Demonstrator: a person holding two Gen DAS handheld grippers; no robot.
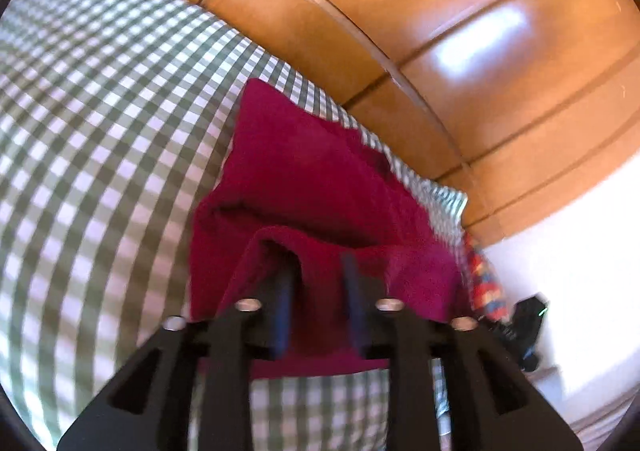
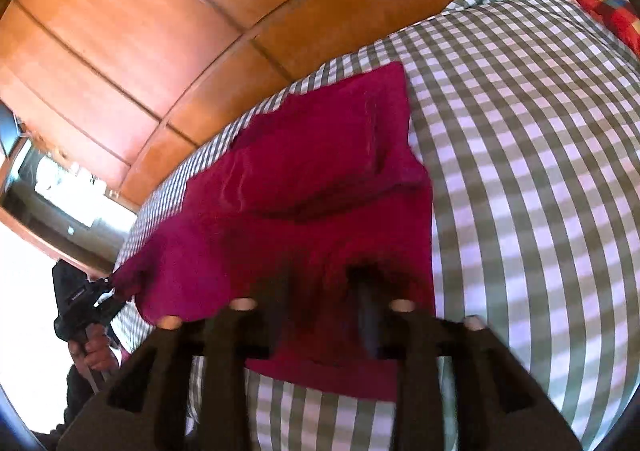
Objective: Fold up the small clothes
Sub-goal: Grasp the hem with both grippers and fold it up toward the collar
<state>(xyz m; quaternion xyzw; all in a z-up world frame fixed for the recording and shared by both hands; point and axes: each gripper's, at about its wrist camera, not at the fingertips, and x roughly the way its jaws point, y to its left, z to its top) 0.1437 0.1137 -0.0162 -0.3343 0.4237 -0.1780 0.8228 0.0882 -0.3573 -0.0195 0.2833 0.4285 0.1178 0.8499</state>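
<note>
Behind everything, at the far side of both views, a wooden panelled wall (image 1: 400, 11) of orange-brown boards fills the background. Below it a green-and-white gingham bedcover (image 1: 100, 131) spreads across the near ground, running left in the left wrist view and right in the right wrist view (image 2: 520, 171). On this cover lies a magenta garment (image 1: 304, 179), its far part resting flat against the checks and its near edge lifted off the cover (image 2: 304, 171).

At the far right corner of the bedcover in the right wrist view sits a red patchwork cloth (image 2: 616, 19), also visible at the right edge of the garment in the left wrist view (image 1: 484, 283).

The left gripper (image 1: 318, 271) has its two fingers close together with a fold of the magenta fabric pinched between them, the cloth draping over the left finger. The right gripper (image 2: 332, 283) is likewise narrowed on the garment's near edge; fabric covers its fingertips, and motion blur softens them.

In the right wrist view the left gripper appears at the near left (image 2: 80, 299), held by the person's hand (image 2: 94, 355), gripping the garment's left corner.
</note>
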